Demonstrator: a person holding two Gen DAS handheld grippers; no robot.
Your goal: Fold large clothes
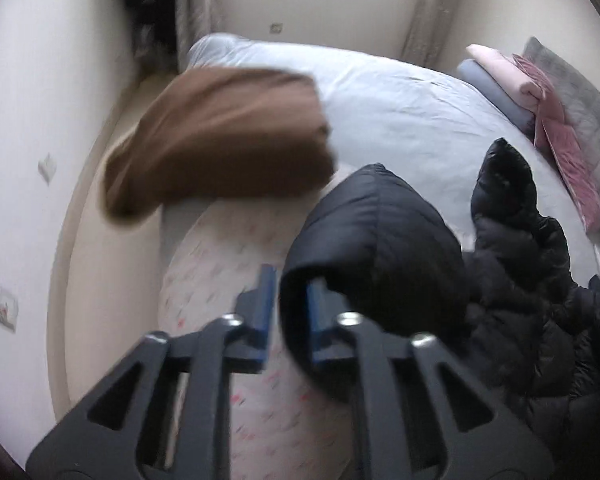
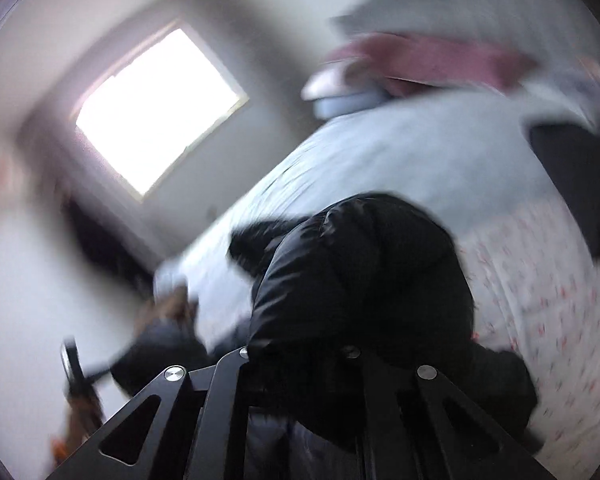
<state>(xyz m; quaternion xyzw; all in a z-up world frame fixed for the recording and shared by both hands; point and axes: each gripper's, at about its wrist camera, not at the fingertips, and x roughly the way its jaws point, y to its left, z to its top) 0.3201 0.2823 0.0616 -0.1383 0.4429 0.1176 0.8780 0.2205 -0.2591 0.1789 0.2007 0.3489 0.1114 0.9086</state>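
A puffy, quilted black jacket (image 1: 380,248) bulges at frame centre, pinched between the left hand-held gripper's (image 1: 290,316) blue pads. The right hand-held gripper (image 2: 300,360) is pressed together, buried in jacket fabric, above the pale bed (image 1: 400,108).

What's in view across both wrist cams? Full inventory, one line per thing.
black puffer jacket: 1, black, on the bed, part bunched between both grippers' fingers
brown garment: 1, brown, blurred, at the bed's far left edge
bed cover: 1, pale blue, across the bed
patterned sheet: 1, white with red flecks, near edge of bed
folded stack: 1, pink over blue, far right by the headboard
pink cushion: 1, against grey headboard
window: 1, bright, far wall
left gripper: blue pads on jacket
right gripper: fingertips hidden by jacket
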